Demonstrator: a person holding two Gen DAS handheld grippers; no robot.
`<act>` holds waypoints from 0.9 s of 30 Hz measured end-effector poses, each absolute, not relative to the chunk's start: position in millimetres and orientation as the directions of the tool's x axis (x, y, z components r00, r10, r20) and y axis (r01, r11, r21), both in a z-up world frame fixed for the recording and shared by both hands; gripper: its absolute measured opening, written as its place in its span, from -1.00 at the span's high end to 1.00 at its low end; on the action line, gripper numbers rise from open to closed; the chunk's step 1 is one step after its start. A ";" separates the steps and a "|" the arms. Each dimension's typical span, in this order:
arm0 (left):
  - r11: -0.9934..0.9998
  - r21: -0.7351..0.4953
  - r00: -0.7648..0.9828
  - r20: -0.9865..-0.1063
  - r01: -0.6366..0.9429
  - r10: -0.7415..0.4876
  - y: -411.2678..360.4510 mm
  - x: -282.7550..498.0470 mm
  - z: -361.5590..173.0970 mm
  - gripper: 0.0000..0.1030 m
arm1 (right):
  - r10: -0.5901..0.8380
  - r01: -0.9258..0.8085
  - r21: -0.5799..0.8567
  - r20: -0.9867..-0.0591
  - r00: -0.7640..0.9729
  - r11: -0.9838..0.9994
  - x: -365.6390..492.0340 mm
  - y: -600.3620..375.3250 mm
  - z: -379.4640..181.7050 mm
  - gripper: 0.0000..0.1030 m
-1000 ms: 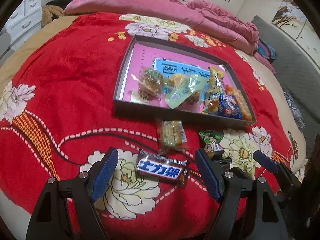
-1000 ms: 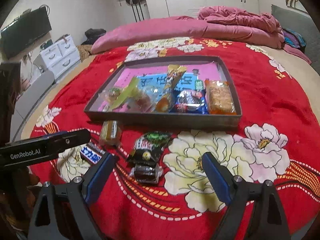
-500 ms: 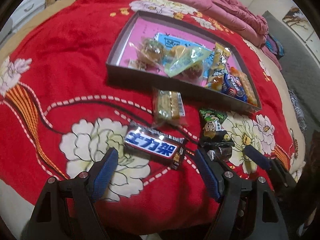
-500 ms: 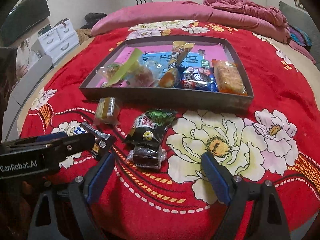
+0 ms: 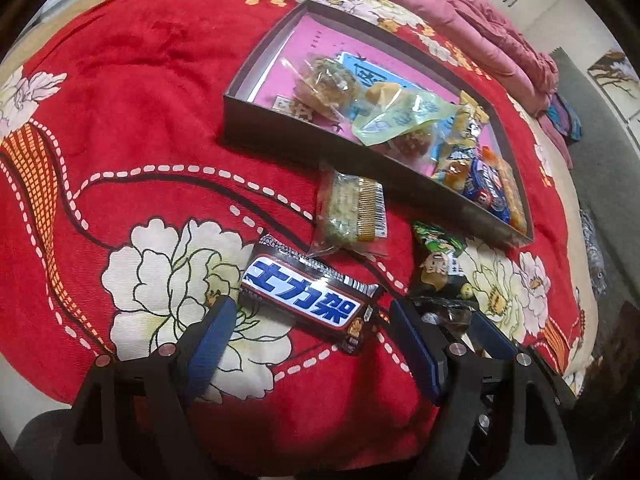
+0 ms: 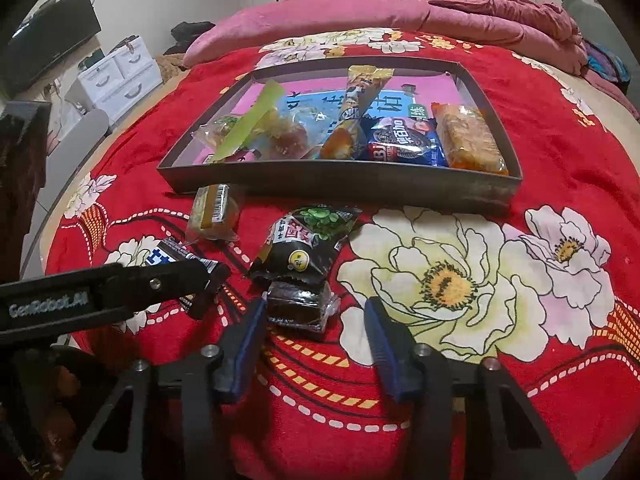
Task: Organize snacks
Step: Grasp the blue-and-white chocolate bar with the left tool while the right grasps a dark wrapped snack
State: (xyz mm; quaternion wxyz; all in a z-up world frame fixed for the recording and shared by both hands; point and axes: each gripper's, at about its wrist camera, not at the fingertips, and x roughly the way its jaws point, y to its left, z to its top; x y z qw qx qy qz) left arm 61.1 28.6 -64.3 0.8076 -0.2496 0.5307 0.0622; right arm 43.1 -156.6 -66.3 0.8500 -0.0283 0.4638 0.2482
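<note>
A black-and-blue chocolate bar [image 5: 308,296] lies on the red floral blanket, just ahead of and between the blue pads of my left gripper [image 5: 312,332], which stands open above it. In the right wrist view a small dark brownie packet [image 6: 300,308] sits between the fingers of my right gripper [image 6: 316,332]. Its jaws are closing: the left pad is at the packet's edge and the right pad still stands apart from it. A green-and-black packet [image 6: 308,240] touches the brownie's far side. The dark tray [image 6: 340,184] behind holds several snacks.
A clear packet with a yellowish cake [image 5: 352,212] lies in front of the tray wall [image 5: 320,148]. My left gripper's arm [image 6: 120,288] reaches in beside the right one. Pink bedding [image 6: 460,12] lies at the back and white drawers [image 6: 120,76] stand off the bed's left.
My left gripper has sunk closer to the chocolate bar and rolled a little. The right gripper's fingers have drawn much nearer together around the brownie packet.
</note>
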 end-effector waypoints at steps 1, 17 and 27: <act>0.865 -0.337 0.429 -0.889 -0.371 -0.162 29.3 62.0 -65.1 -0.55 | 0.395 -0.449 0.180 -0.802 0.448 0.875 42.7 -156.3 -66.1 0.12; 0.845 -0.341 0.441 -0.886 -0.413 -0.143 39.6 71.2 -72.2 -0.37 | 0.338 -0.377 0.152 -0.800 0.496 0.914 49.6 -172.4 -62.2 0.17; 0.855 -0.316 0.427 -0.895 -0.411 -0.125 40.8 71.1 -72.5 -0.19 | 0.323 -0.401 0.120 -0.810 0.490 0.908 57.4 -163.2 -69.1 0.17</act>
